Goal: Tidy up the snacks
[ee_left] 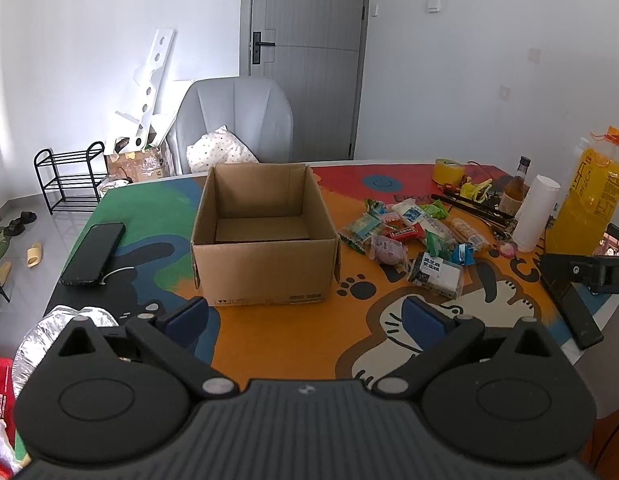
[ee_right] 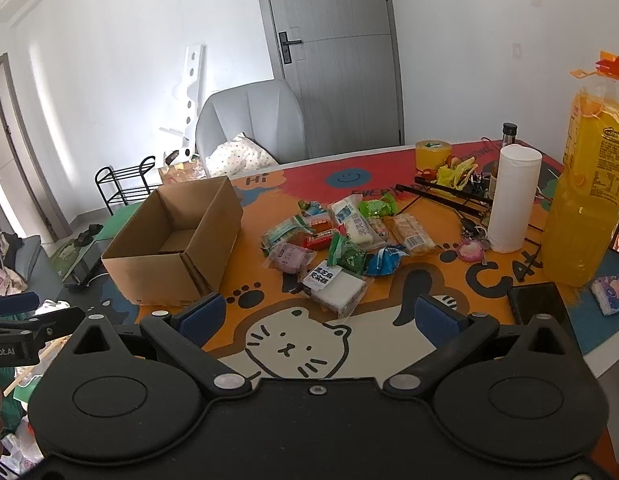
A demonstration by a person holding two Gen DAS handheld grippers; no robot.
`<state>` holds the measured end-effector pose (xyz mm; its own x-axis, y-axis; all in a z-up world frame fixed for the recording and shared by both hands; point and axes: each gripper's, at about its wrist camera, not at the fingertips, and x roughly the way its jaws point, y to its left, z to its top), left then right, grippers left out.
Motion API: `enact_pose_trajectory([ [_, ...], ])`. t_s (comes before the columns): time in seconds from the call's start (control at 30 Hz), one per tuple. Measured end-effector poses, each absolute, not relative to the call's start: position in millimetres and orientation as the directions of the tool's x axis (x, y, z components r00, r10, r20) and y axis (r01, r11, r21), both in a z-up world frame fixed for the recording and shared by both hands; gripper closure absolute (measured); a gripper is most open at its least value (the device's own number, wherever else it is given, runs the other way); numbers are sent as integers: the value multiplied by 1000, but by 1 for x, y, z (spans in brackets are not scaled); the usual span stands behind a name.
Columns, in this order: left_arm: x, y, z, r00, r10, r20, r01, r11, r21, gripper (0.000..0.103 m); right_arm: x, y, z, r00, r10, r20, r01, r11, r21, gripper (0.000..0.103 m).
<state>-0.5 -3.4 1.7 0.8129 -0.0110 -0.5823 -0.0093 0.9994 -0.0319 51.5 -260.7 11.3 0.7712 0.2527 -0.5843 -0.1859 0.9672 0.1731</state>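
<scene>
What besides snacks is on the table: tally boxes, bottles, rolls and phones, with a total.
Cardboard box: 1
Bottles: 2 (orange jug, dark-capped bottle)
Rolls: 2 (tape roll, paper roll)
Phones: 2 (phone left of box, phone by jug)
Total: 7

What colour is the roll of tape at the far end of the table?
Yellow; the roll of tape shows best in the right wrist view.
</scene>
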Motion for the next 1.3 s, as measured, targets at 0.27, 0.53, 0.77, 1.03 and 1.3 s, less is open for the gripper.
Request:
enact_pose_trajectory([
  [0.27,-1,-3,2,812,-12,-583,-8,999,-32,1,52,-260,10,769,250,-589,-183,968,171,0],
  [0.53,-1,-4,3,812,-12,-583,-7,999,-32,1,52,-260,10,770,250,-587,-185,968,169,0],
  [0.77,0,-5,1,812,-16,-583,-2,1000,-30,1,52,-261,11,768,252,-588,-187,967,171,0],
  [1.03,0,-4,0,813,-15,-582,-1,1000,-28,1,52,-260,11,770,250,-587,-189,968,164,0],
  [1.3,0,-4,1,814,-15,-581,-1,1000,-27,1,51,-258,11,769,256,-585,-198,967,164,0],
])
